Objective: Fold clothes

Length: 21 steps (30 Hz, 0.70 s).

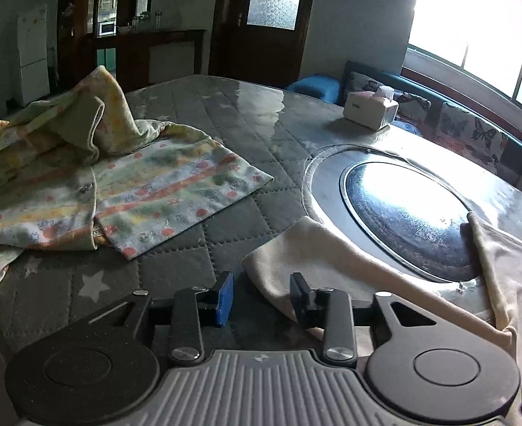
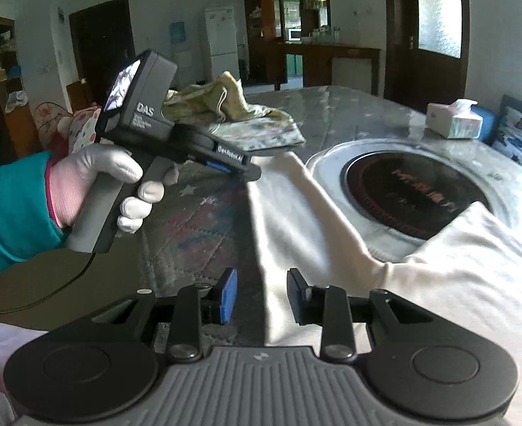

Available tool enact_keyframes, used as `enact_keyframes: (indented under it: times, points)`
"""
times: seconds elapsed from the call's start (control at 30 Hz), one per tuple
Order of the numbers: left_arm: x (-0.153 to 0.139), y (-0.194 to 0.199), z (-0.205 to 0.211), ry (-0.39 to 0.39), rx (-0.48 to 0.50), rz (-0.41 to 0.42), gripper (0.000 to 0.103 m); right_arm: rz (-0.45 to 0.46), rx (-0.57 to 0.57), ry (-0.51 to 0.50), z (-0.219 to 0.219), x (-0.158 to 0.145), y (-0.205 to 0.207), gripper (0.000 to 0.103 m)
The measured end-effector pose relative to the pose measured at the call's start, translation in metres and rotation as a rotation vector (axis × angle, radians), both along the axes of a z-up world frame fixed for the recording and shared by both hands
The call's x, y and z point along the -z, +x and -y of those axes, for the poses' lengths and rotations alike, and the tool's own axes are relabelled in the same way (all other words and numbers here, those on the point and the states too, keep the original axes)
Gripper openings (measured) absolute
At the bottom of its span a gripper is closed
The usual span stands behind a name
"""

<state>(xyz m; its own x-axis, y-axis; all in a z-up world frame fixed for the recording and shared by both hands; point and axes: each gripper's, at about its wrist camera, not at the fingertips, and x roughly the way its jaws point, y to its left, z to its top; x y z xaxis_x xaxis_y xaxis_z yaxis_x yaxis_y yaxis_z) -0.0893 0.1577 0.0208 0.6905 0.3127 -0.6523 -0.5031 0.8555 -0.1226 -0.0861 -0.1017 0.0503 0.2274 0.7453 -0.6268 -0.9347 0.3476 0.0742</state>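
Both grippers have their jaws apart and hold nothing. Between my left gripper (image 1: pixel 261 293) fingers I see the corner of the cream garment (image 1: pixel 317 252); its sleeve-like strip runs from there toward the lower right, beside the round cooktop (image 1: pixel 408 213). My right gripper (image 2: pixel 261 294) hovers over the same garment's near edge. Quilted table cover (image 1: pixel 190 248) lies free between it and the patterned clothes (image 1: pixel 147 191). Only the right view shows the gloved left hand (image 2: pixel 94 184).
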Motion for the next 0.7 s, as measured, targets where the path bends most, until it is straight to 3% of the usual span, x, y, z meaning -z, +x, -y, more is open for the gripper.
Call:
enact_keyframes:
  times: [0.03, 0.07, 0.17, 0.53, 0.7]
  points:
    - [0.0, 0.001, 0.0, -0.001, 0.003, 0.002, 0.029, 0.005, 0.004, 0.003, 0.002, -0.001, 0.0, 0.033]
    - [0.0, 0.002, 0.002, -0.007, 0.014, 0.01, 0.018, 0.007, 0.009, 0.007, 0.003, -0.003, 0.0, 0.033]
    - [-0.012, 0.001, 0.018, -0.011, 0.075, 0.055, 0.008, 0.009, 0.033, 0.019, 0.011, -0.006, 0.0, 0.033]
    - [-0.053, 0.0, 0.079, -0.027, 0.303, 0.219, 0.006, -0.028, 0.266, 0.107, 0.065, -0.024, 0.033, 0.033]
    - [-0.059, 0.005, 0.132, -0.09, 0.495, 0.264, 0.006, -0.051, 0.38, 0.192, 0.101, -0.037, 0.046, 0.033]
